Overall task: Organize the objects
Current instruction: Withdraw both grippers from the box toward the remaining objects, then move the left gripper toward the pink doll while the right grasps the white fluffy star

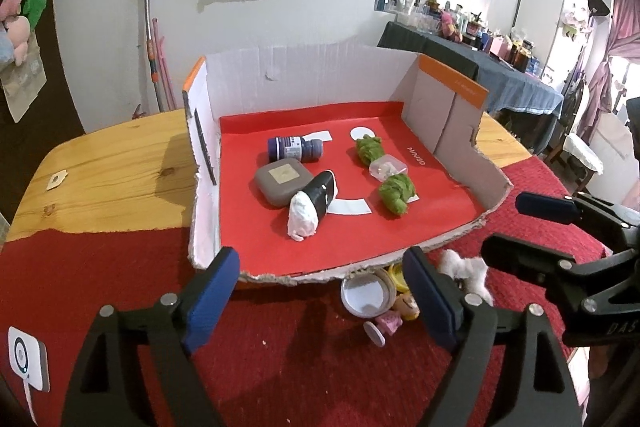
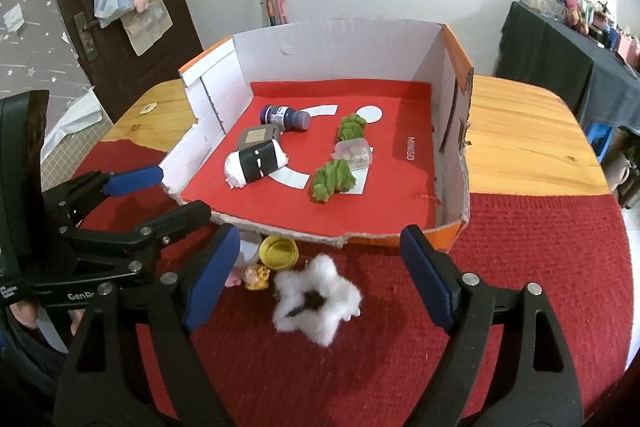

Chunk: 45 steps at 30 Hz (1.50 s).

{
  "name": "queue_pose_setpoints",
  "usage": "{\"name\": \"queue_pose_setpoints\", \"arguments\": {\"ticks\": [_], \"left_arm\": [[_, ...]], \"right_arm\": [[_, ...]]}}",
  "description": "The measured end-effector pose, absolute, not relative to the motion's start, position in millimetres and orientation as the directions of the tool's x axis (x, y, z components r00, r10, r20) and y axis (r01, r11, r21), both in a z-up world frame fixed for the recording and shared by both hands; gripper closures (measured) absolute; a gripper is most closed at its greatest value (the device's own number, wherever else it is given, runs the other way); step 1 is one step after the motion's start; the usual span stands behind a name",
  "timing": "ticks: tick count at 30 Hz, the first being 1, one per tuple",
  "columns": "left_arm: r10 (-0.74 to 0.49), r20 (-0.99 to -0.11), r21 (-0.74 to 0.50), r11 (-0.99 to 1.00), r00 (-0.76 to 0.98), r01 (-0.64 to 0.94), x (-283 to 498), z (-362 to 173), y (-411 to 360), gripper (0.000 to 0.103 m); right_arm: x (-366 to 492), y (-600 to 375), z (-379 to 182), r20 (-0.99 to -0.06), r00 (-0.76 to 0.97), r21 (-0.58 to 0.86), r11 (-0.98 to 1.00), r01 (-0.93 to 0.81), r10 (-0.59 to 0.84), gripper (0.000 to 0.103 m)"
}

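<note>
A cut-open cardboard box (image 1: 296,83) (image 2: 336,47) with a red floor holds a blue bottle (image 1: 294,149) (image 2: 285,117), a grey case (image 1: 282,181), a white-and-black roll (image 1: 314,207) (image 2: 256,163), two green plush lumps (image 1: 394,193) (image 2: 334,181) and a clear tub (image 1: 387,167) (image 2: 354,154). In front of the box lie a white fluffy flower (image 2: 316,301) (image 1: 466,269), a yellow lid (image 2: 279,251), a small doll figure (image 1: 400,311) (image 2: 256,277) and a round tin (image 1: 366,293). My left gripper (image 1: 320,297) (image 2: 160,191) is open and empty. My right gripper (image 2: 316,277) (image 1: 516,227) is open above the flower.
A red cloth (image 1: 280,347) (image 2: 520,267) covers the near part of the wooden table (image 1: 112,167) (image 2: 520,131). A white device (image 1: 28,357) lies at the left edge. A dark-draped side table (image 1: 480,63) with bottles stands at the back right.
</note>
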<state>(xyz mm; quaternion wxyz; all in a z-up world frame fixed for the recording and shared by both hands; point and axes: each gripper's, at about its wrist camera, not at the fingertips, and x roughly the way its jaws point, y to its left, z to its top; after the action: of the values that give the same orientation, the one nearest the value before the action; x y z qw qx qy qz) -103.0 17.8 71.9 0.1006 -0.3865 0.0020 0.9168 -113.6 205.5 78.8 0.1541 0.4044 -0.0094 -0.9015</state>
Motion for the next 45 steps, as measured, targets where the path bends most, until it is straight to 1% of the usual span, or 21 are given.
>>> {"name": "queue_pose_setpoints", "arguments": {"ticks": [3, 17, 32, 45], "left_arm": [[0.181, -0.704, -0.073, -0.98, -0.687, -0.184, -97, 73, 17, 0.014], [0.177, -0.697, -0.075, -0.982, -0.695, -0.176, -76, 73, 14, 0.007], [0.174, -0.723, -0.086, -0.983, -0.668, -0.162, -58, 50, 13, 0.007], [0.191, -0.755, -0.106, -0.98, -0.628, -0.17, -67, 30, 17, 0.007]], "right_arm": [[-106, 205, 81, -0.72, -0.633, 0.139, -0.953, 0.271, -0.285, 0.018], [-77, 202, 78, -0.716, -0.641, 0.122, -0.953, 0.276, -0.277, 0.015], [-63, 203, 55, -0.737, -0.624, 0.113, -0.957, 0.267, -0.261, 0.015], [-72, 206, 29, -0.774, -0.585, 0.108, -0.961, 0.255, -0.242, 0.015]]}}
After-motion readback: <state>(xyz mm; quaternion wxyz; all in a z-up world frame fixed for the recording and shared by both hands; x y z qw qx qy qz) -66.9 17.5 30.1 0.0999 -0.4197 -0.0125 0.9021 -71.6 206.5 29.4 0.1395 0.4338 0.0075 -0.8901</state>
